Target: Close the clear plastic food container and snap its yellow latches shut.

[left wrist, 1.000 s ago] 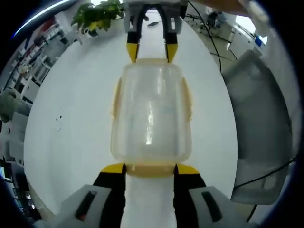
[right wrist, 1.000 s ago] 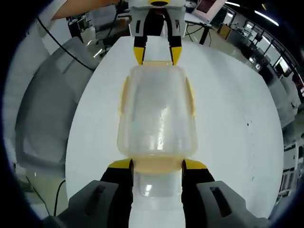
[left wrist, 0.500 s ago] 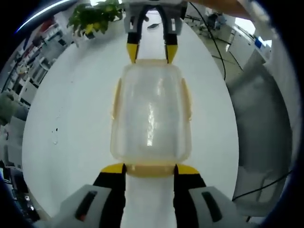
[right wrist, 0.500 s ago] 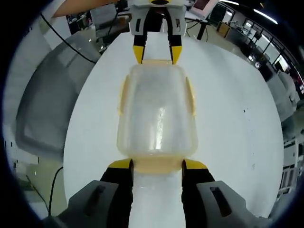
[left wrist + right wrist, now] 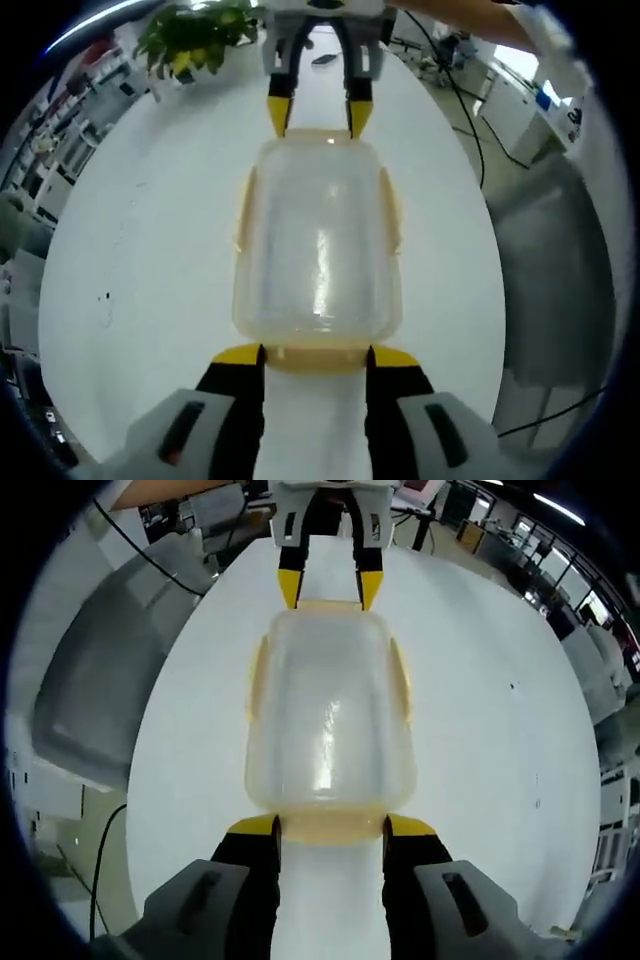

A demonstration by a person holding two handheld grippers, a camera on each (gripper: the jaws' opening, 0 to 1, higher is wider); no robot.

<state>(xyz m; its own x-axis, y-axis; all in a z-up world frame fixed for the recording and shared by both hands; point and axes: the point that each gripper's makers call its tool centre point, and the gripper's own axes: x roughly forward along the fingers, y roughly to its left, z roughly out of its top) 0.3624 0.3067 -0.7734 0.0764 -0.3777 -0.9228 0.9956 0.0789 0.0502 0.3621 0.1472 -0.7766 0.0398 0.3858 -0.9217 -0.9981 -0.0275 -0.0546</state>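
Two hand-held grippers face each other across a clear plastic food container on a white tabletop.

In the left gripper view, the left hand-held gripper has its yellow-tipped jaws spread, bracketing the container's near yellow latch. The right hand-held gripper sits at the far end, jaws spread either side of the far latch. Whether the tips touch, I cannot tell. The lid is on. A potted plant stands at the far left.
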